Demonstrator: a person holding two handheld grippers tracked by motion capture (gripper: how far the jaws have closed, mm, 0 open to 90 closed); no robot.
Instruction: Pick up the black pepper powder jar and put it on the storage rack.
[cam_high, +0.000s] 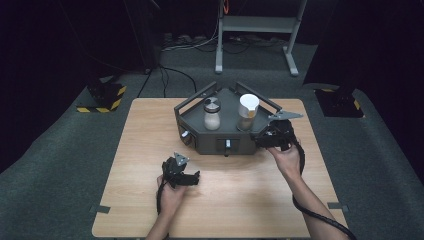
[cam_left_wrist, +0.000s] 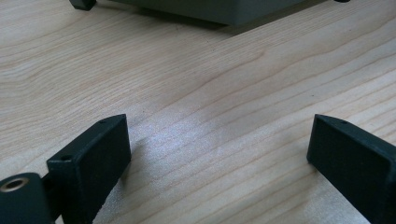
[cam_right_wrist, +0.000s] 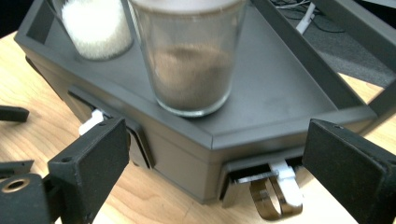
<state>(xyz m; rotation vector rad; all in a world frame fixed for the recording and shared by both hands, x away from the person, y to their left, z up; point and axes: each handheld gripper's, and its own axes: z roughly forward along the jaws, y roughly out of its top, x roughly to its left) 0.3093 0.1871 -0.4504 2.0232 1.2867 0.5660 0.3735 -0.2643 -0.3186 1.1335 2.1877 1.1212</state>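
Right gripper (cam_right_wrist: 215, 154): jaws apart, unloaded, at grey tray's (cam_high: 200, 131) 3 o'clock corner; own view reveals white drawer tab (cam_right_wrist: 286, 179), brown-powder jar (cam_right_wrist: 189, 56). Left gripper (cam_left_wrist: 219, 154): jaws apart, over bare table (cam_left_wrist: 196, 93).

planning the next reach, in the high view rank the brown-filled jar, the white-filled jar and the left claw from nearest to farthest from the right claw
1. Brown-filled jar, on the grey tray, just beyond the right claw.
2. White-filled jar, on the tray further left.
3. Left claw, low on the bare table, front left.
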